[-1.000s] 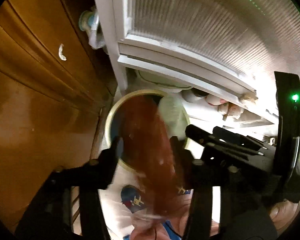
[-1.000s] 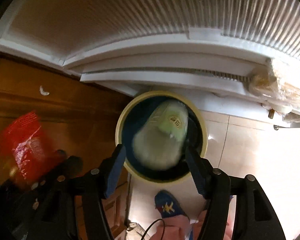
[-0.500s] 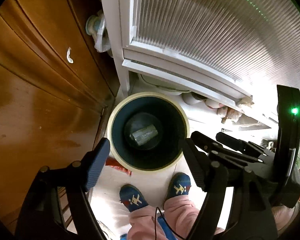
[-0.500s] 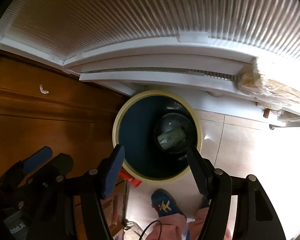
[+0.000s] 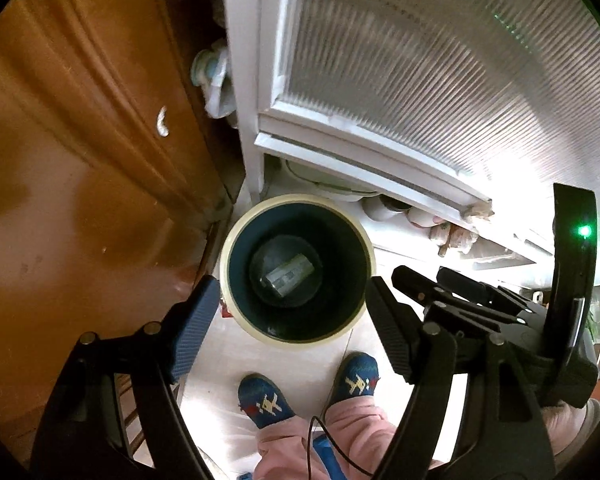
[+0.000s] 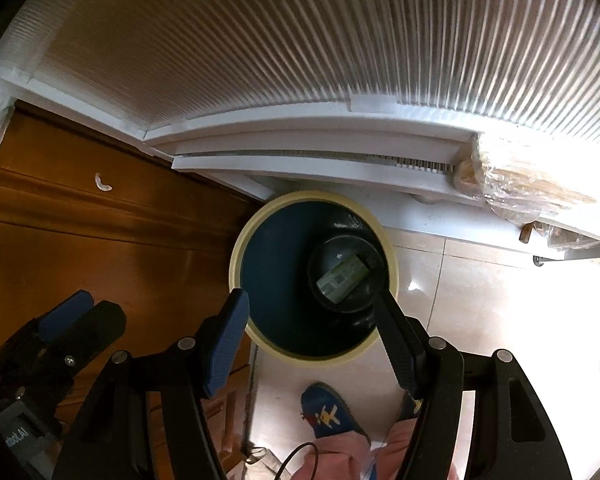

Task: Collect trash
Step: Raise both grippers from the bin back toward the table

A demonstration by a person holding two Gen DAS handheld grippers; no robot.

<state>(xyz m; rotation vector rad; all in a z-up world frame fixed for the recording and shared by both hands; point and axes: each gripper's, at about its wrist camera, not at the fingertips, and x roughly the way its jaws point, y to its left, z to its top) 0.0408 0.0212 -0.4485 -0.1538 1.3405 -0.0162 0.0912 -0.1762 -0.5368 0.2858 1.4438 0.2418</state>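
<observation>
A round bin (image 5: 300, 345) with a cream rim and a dark blue inside stands on the tiled floor below both grippers. A crumpled pale packet (image 5: 288, 276) lies on its bottom, also seen in the right wrist view as the packet (image 6: 342, 276) inside the bin (image 6: 234, 268). My left gripper (image 5: 292, 304) hangs open above the bin with nothing between its fingers. My right gripper (image 6: 310, 308) is open and empty over the same bin. A bit of red wrapper (image 5: 225, 312) shows on the floor just outside the rim, mostly hidden by my left finger.
A brown wooden cabinet (image 5: 80, 200) stands left of the bin, and a white door with ribbed panels (image 5: 420, 80) rises behind it. A person's feet in blue slippers (image 5: 266, 400) stand close in front. A wrapped bundle (image 6: 532, 184) lies at the door's foot.
A red wrapper dropped from the left gripper and a pale packet from the right. The packet now lies in the bin, red shows beside it. Left jaws widened; both grippers rose.
</observation>
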